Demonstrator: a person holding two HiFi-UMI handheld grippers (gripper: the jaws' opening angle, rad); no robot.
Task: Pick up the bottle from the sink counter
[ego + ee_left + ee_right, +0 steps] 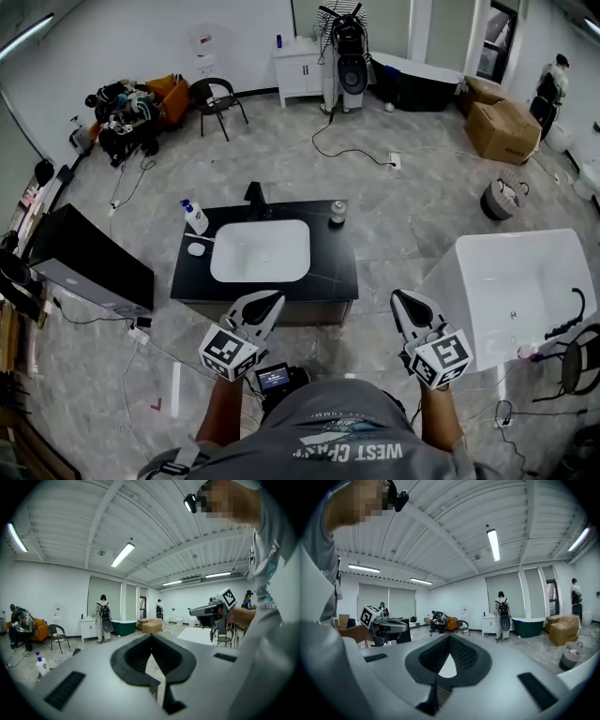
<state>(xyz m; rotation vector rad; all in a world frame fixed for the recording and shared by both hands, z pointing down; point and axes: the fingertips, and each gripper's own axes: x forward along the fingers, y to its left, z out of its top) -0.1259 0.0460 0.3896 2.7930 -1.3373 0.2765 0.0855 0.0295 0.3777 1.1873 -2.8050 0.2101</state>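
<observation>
Left hand-held gripper (273, 300) and right hand-held gripper (399, 297) closed, empty; bottle (194, 217) upright on sink counter (332, 266).

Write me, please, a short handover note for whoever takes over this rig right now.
Left hand-held gripper: shut, empty, held short of the counter.
Right hand-held gripper: shut, empty, also short of it.
Bottle: upright at the counter's far left corner, beside the basin.
Done: nothing yet.
Left: open a gripper, reach over, grip the bottle, lift it.
</observation>
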